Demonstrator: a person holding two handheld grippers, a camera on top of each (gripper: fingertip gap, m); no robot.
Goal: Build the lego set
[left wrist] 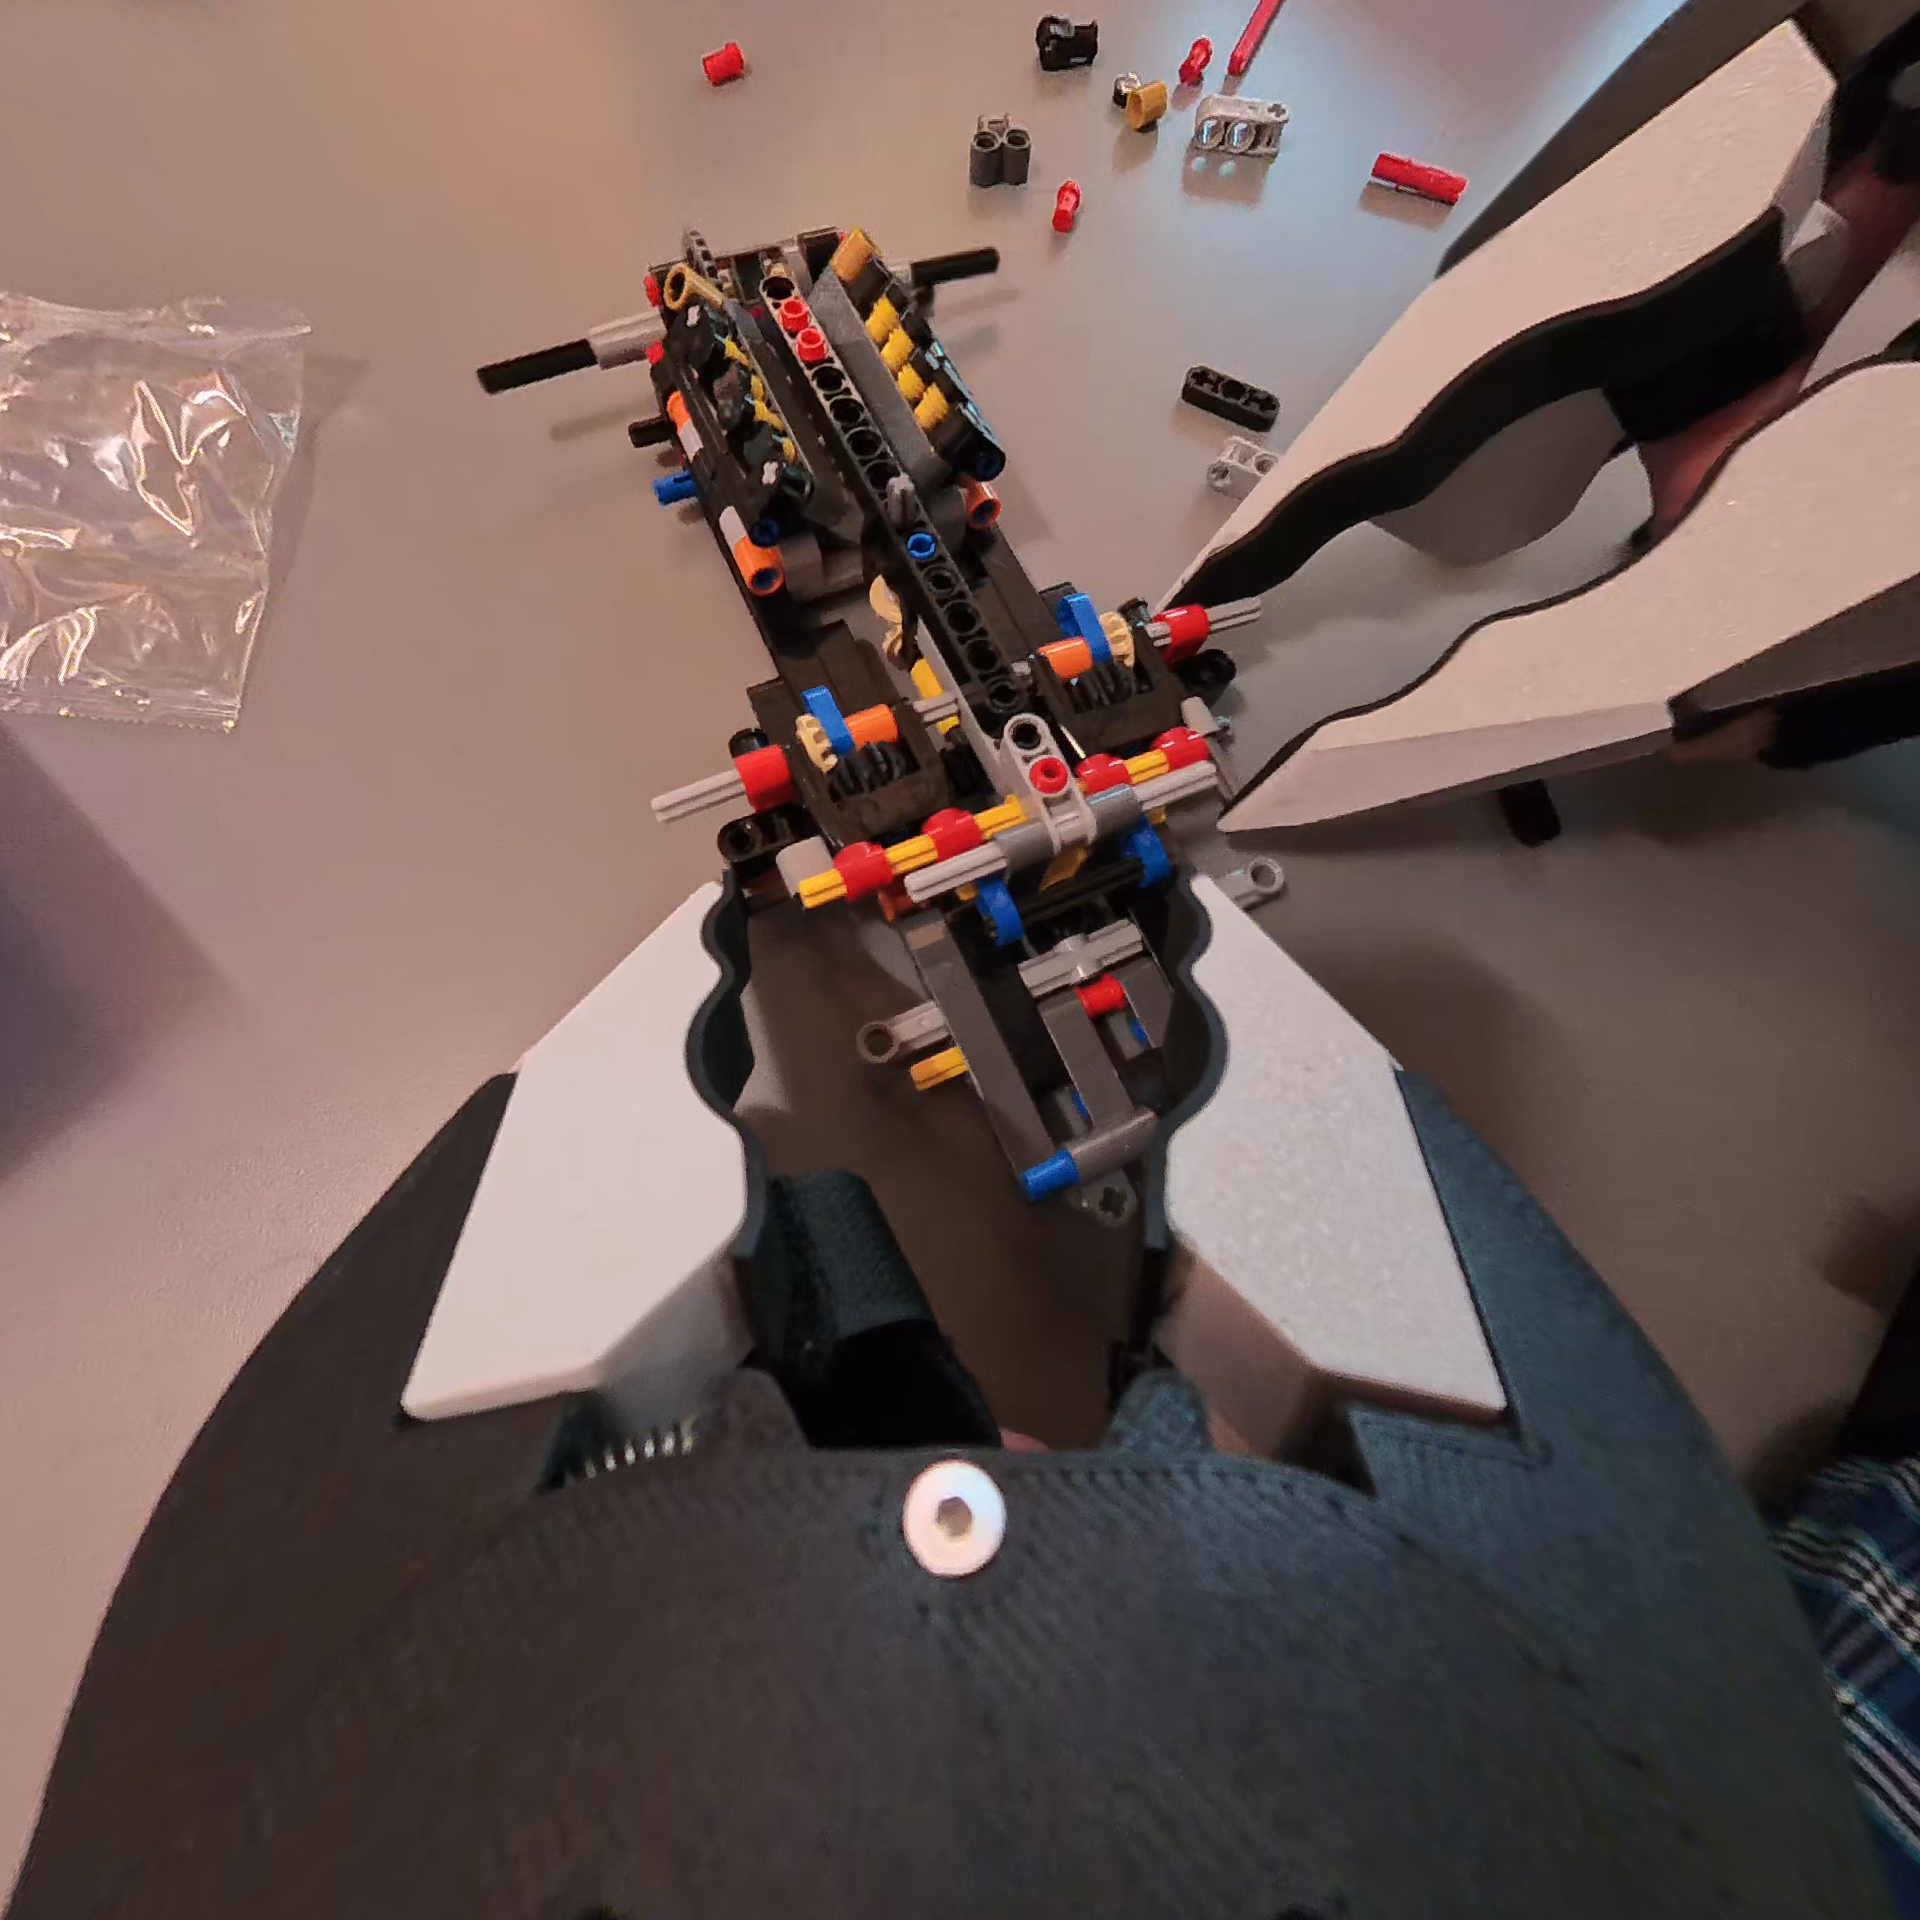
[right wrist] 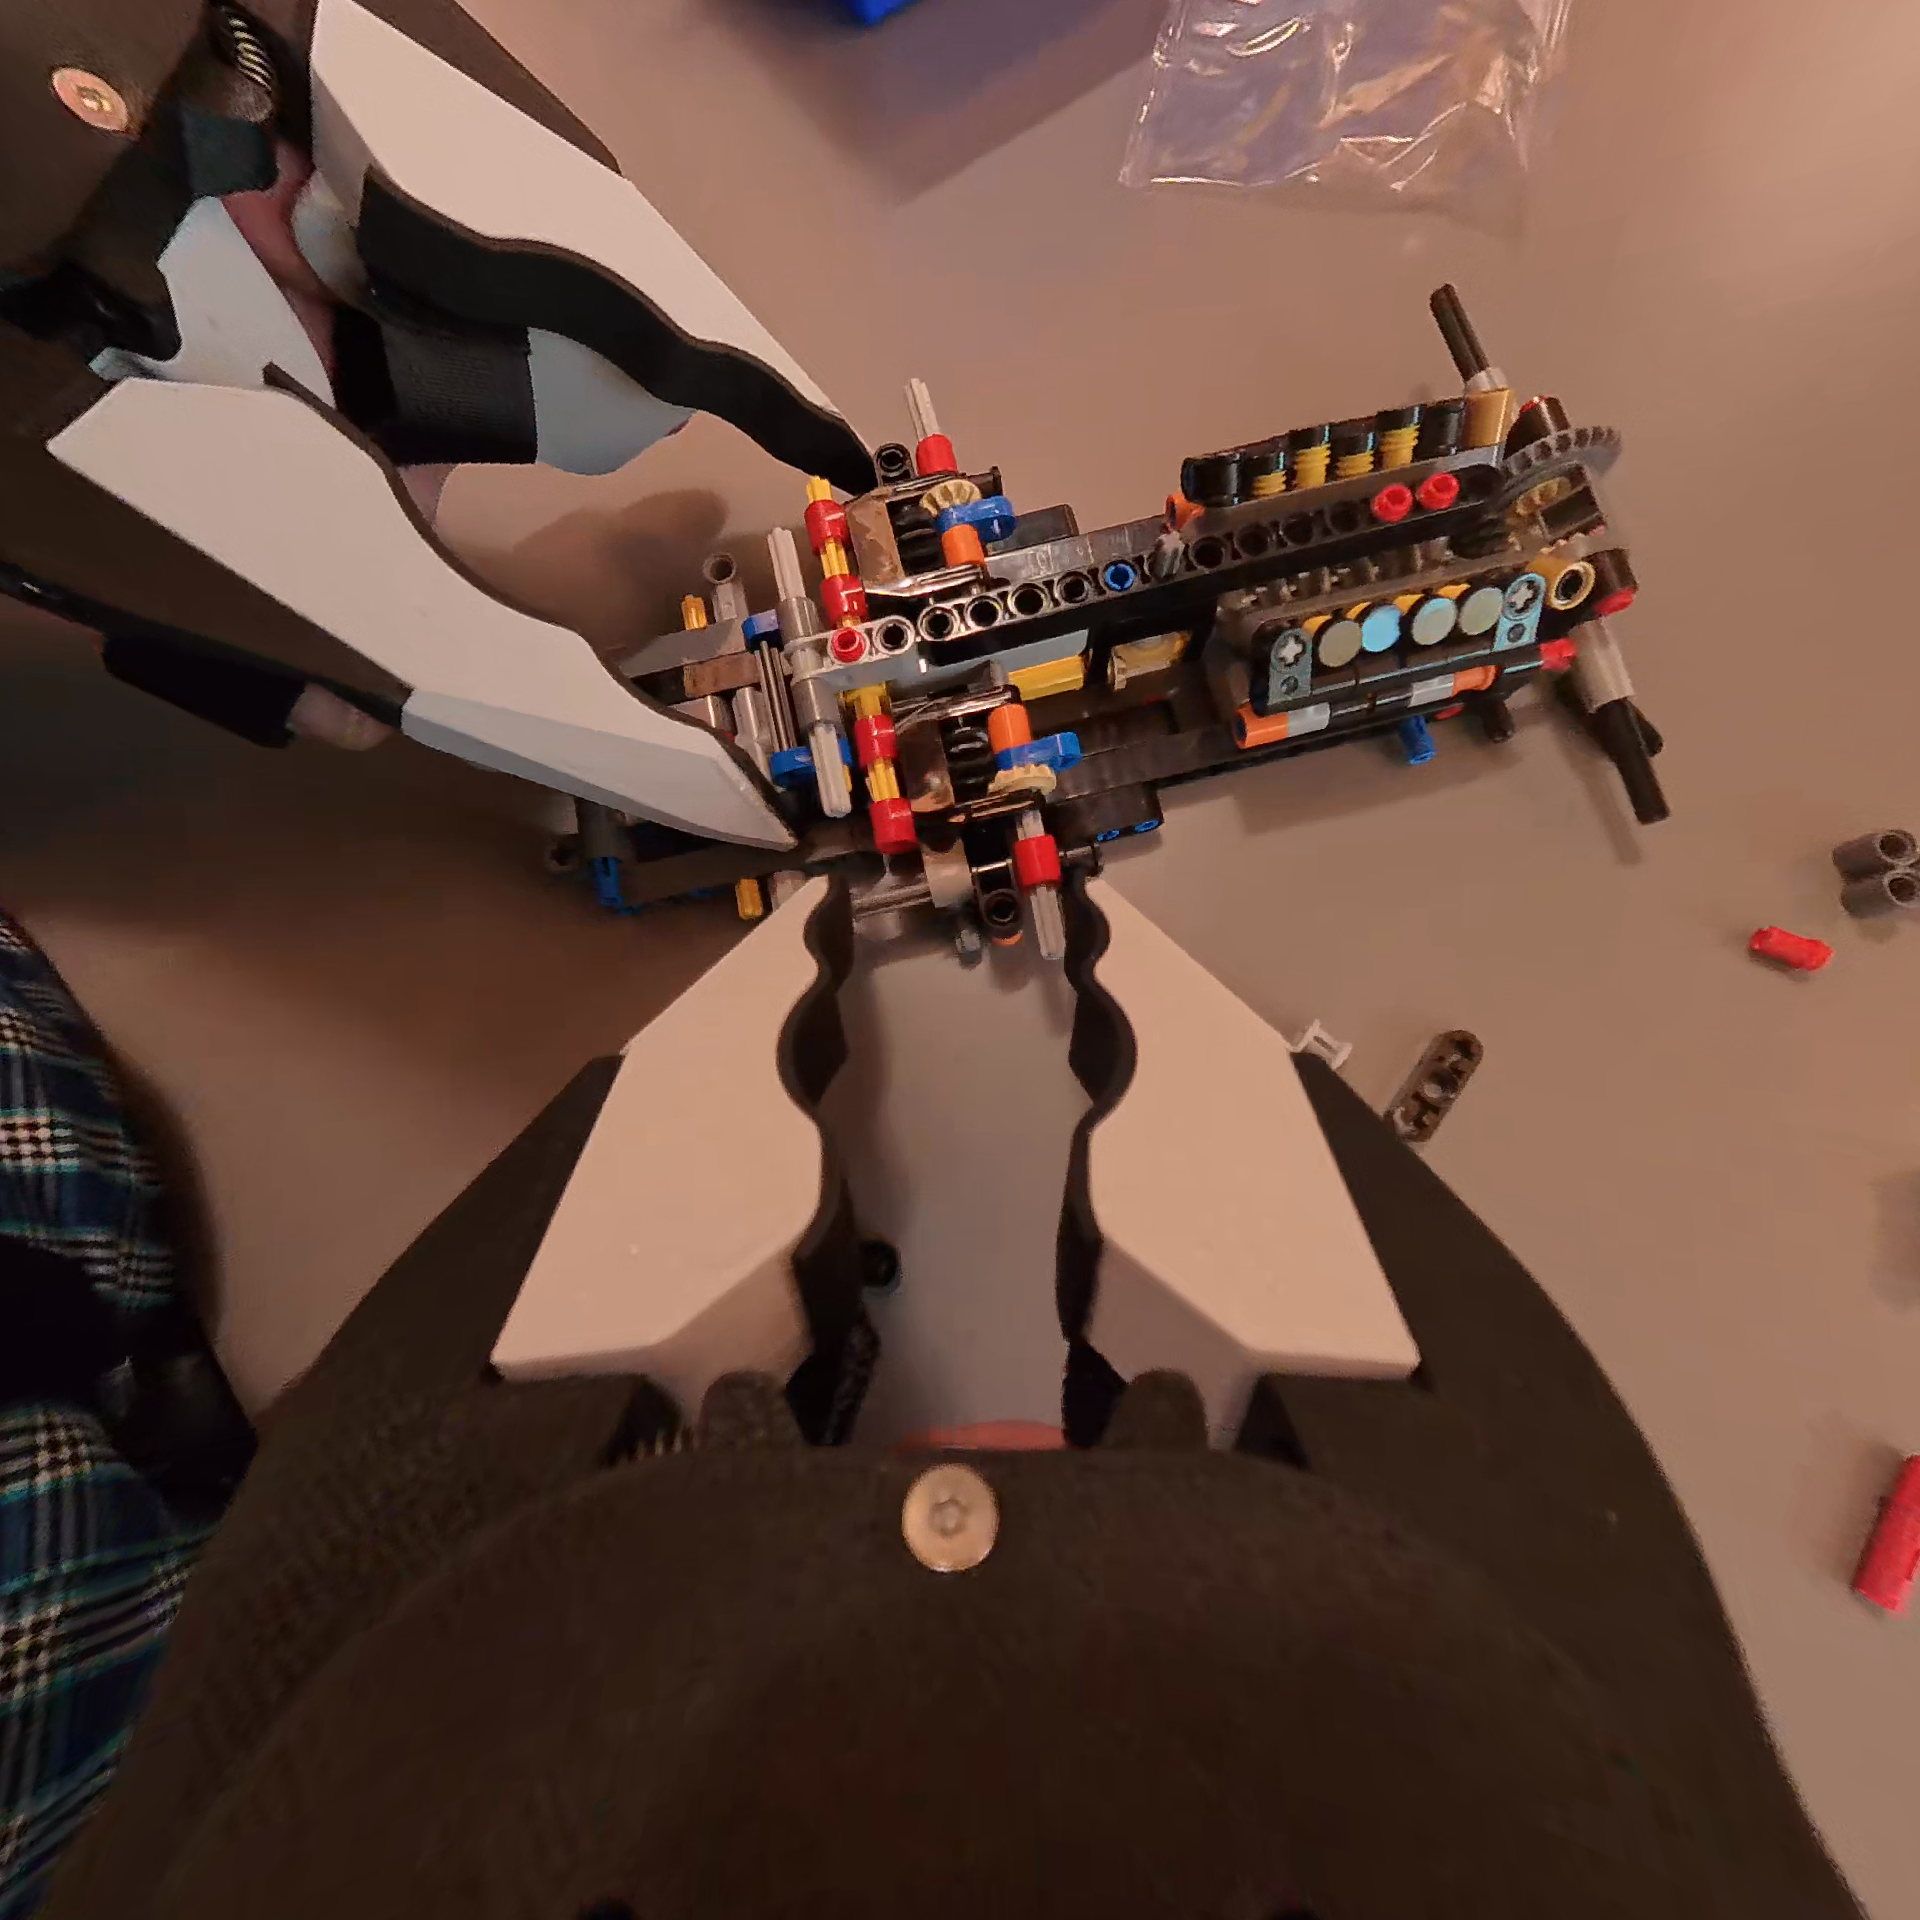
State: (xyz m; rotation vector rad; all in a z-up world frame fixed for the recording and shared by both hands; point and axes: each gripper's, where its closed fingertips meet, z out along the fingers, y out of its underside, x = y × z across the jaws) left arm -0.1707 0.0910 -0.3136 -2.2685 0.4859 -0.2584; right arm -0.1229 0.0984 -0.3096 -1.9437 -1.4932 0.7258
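A long lego chassis (left wrist: 894,582) of black and grey beams with red, yellow, blue and orange pins lies on the table; it also shows in the right wrist view (right wrist: 1143,613). My left gripper (left wrist: 961,904) straddles the chassis' near end, fingertips against both sides, holding it; it enters the right wrist view (right wrist: 821,644) from the upper left. My right gripper (right wrist: 956,914) is open and empty at the chassis' side. A grey axle with a red bush (right wrist: 1039,873) sticks out between its tips. It comes in from the right in the left wrist view (left wrist: 1200,717).
Loose parts lie beyond the chassis: red pins (left wrist: 1418,177), a dark grey connector (left wrist: 1000,151), a light grey beam (left wrist: 1236,125) and a black beam (left wrist: 1229,395). A clear plastic bag (left wrist: 135,499) lies to the left. A plaid sleeve (right wrist: 73,1351) is near my right gripper. The dark grey connector (left wrist: 1000,151) sits 15 centimetres or so from the ends of my right fingers. Look for it in the right wrist view (right wrist: 1872,860) too.
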